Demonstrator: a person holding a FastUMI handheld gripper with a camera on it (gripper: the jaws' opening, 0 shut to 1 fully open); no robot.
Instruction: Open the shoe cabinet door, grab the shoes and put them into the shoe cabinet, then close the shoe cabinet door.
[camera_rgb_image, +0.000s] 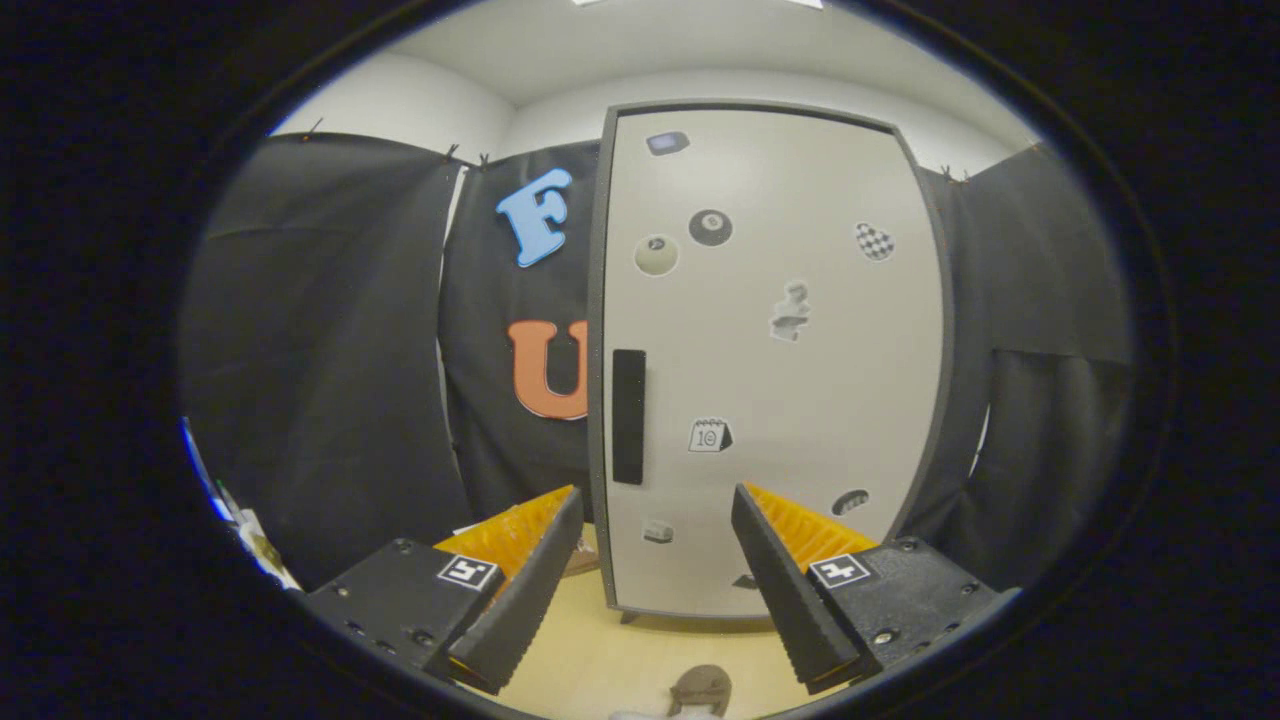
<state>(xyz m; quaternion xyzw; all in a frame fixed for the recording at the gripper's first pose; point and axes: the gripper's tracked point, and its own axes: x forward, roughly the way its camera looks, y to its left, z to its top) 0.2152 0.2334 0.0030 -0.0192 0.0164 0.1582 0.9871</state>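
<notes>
shoe cabinet door (770, 360) upright, shut; gripper (657, 500) open.

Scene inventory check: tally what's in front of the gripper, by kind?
Cabinet door: 1
Door handle: 1
Stickers on door: 8 clear, possibly a ninth part-hidden
Shoe: 1, partly seen
Gripper: 1, jaws open, empty
Total: 12

This is looking like a staged booth for recording and not a real home: black cloth (330, 340) is hanging as walls on both sides, pinned up in front of plain white room walls (420, 100) under a white ceiling. A pale shoe cabinet (770, 360) with a dark frame and a dark handle (628, 416) is standing alone on a light wooden floor (600, 650), its closed door carrying small picture stickers.
</notes>
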